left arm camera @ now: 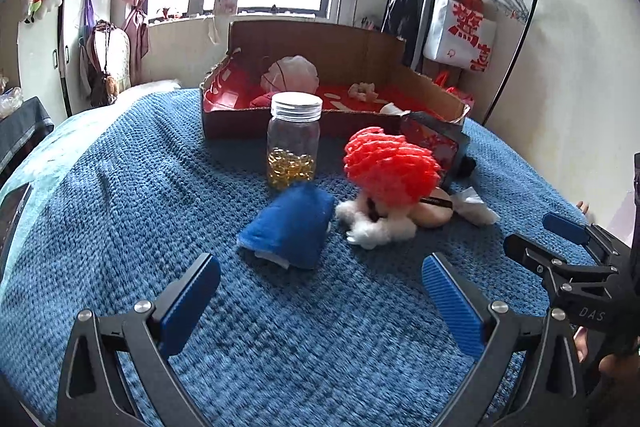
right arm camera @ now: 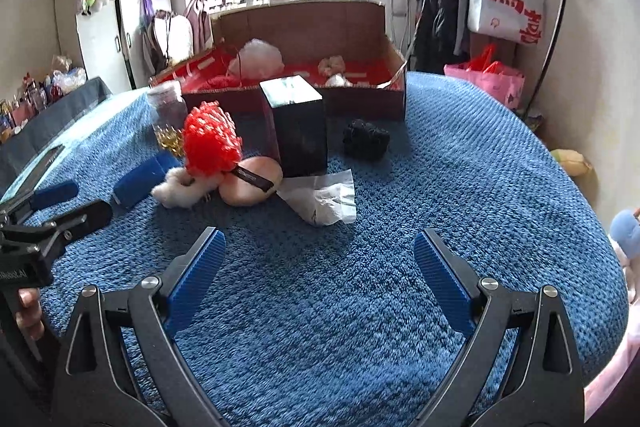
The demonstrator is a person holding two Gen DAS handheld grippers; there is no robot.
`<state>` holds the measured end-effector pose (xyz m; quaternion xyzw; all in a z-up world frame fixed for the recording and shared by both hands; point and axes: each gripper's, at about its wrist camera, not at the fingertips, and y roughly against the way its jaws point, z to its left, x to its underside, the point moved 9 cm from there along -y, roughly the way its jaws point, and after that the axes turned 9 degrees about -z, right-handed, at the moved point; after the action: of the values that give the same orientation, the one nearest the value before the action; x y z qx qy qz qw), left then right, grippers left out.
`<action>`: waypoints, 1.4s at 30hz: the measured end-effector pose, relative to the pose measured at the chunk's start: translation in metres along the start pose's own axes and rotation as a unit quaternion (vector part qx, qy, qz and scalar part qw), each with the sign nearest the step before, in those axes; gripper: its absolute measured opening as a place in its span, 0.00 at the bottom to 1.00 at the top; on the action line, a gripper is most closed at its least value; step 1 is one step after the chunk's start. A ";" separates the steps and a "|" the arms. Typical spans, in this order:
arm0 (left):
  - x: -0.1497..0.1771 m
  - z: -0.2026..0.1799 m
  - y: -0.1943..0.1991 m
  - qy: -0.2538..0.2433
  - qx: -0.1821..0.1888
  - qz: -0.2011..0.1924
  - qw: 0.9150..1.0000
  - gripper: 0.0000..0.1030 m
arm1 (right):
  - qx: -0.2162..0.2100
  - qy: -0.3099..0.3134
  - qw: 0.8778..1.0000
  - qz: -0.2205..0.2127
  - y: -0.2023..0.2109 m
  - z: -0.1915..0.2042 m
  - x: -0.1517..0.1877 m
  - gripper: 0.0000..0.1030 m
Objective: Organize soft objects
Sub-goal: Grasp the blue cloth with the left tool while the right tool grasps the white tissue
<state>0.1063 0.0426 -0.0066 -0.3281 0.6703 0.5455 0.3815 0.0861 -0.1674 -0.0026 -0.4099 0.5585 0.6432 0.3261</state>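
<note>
On the blue knit blanket lie a folded blue cloth, a red mesh puff, a white fluffy scrunchie, a beige powder puff and a black scrunchie. My left gripper is open and empty, just short of the blue cloth. My right gripper is open and empty, short of a crumpled white tissue. A cardboard box with red lining stands behind, holding a pink mesh puff and a small scrunchie.
A clear jar of yellow capsules and a black box stand between the soft things and the cardboard box. A clothes rack is at the back right, a white wardrobe at the left.
</note>
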 end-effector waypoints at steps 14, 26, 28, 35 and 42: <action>-0.013 0.021 -0.056 -0.043 0.028 0.098 0.994 0.77 | -0.029 0.004 0.991 0.127 -0.064 -0.018 -0.002 0.90; -0.011 0.015 -0.066 -0.025 0.095 0.112 0.989 0.22 | -0.075 0.017 0.990 0.115 -0.071 -0.005 -0.010 0.23; -0.010 0.015 -0.061 -0.022 0.095 0.105 0.990 0.22 | -0.069 0.020 0.992 0.105 -0.066 -0.005 -0.013 0.23; -0.007 0.021 -0.041 -0.017 0.094 0.100 0.990 0.22 | -0.097 0.009 0.991 0.092 -0.053 0.006 -0.021 0.23; -0.010 0.030 -0.039 -0.013 0.079 0.097 0.992 0.22 | -0.130 0.014 0.988 0.083 -0.045 0.029 -0.027 0.23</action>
<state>0.1488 0.0653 -0.0205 -0.2233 0.7351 0.5292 0.3603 0.1334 -0.1305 0.0025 -0.4103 0.5067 0.7294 0.2071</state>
